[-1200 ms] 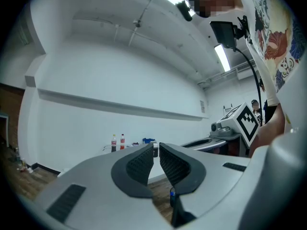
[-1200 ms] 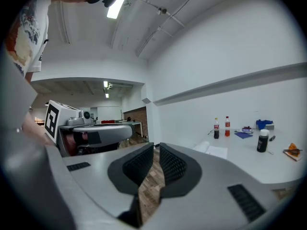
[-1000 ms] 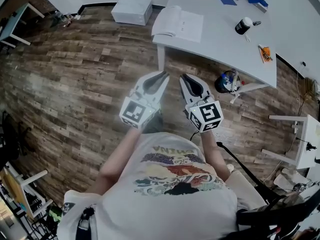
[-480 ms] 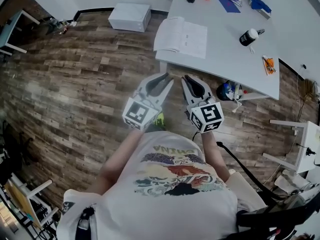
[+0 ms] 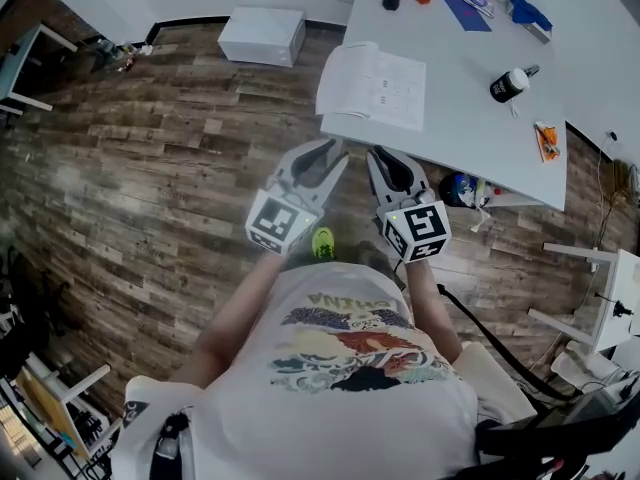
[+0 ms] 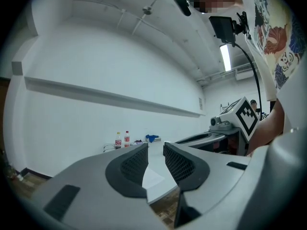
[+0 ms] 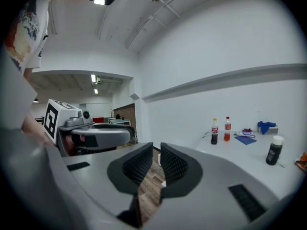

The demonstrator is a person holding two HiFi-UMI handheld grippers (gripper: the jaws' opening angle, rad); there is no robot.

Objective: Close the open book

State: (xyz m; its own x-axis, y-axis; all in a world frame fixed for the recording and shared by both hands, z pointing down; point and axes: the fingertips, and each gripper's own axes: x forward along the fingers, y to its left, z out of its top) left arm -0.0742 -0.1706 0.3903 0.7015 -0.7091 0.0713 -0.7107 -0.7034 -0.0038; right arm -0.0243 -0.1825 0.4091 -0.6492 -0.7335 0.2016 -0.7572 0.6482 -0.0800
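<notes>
The open book lies flat, pages up, on the near left corner of the white worktop. Only the head view shows it whole. Both tools hang over the wood floor near that corner, well clear of the book.

The left hand-held gripper has its jaws apart. They've just been opening and there's nothing between them. Its own view shows that better than the head view does: there's a clear gap, and through it you see the worktop's edge with a white patch that looks like the book's page, though I can't be sure. That view also catches the right hand-held gripper off to the side.

The right gripper view shows its jaws only a narrow slit apart, with nothing in them and just floor boards showing through. It also gives a side-on look at the two drink bottles and the black bottle standing upright. From the head view they're just small blobs at the far side. The white box on the floor only turns up in the head view.
</notes>
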